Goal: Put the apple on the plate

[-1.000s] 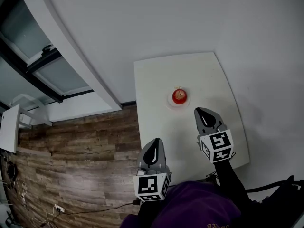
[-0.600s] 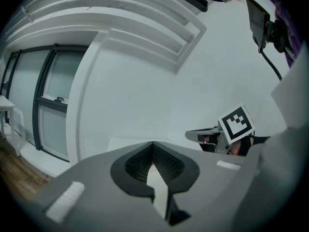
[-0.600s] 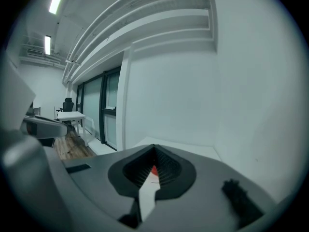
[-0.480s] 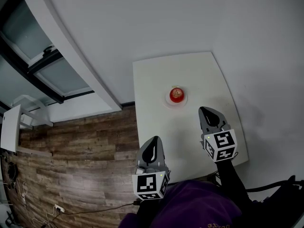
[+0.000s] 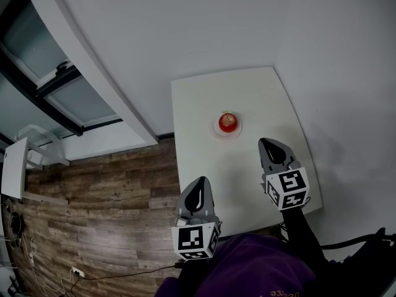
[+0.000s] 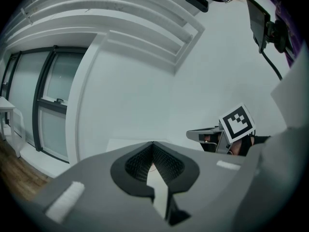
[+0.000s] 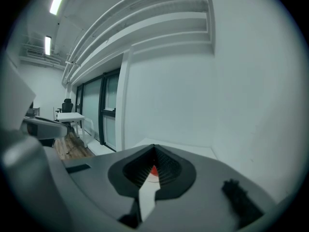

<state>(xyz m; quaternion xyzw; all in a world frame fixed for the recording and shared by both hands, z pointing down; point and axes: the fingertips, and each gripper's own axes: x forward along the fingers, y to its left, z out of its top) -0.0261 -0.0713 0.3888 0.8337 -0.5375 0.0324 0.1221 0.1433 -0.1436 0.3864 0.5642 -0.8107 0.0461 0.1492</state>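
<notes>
A red apple (image 5: 228, 121) rests on a small white plate (image 5: 218, 129) in the middle of a white table (image 5: 204, 98). My right gripper (image 5: 266, 143) is shut and holds nothing, a short way nearer than the plate and to its right. My left gripper (image 5: 199, 184) is shut too and hangs at the table's near left edge. In the right gripper view the gripper (image 7: 154, 150) points at the apple (image 7: 153, 171), which shows as a red speck behind the closed jaws. The left gripper view has its gripper (image 6: 153, 146) in front and the right gripper (image 6: 195, 135) off to the right.
The table stands against a plain white wall (image 5: 247, 23). Wood flooring (image 5: 99, 190) lies to its left, with windows (image 5: 68, 91) and a white desk (image 5: 13, 166) further off. A person's purple sleeve (image 5: 260, 271) fills the bottom of the head view.
My right gripper has drawn slightly back and to the right, away from the apple. The left gripper has barely moved. The apple stays on the plate.
</notes>
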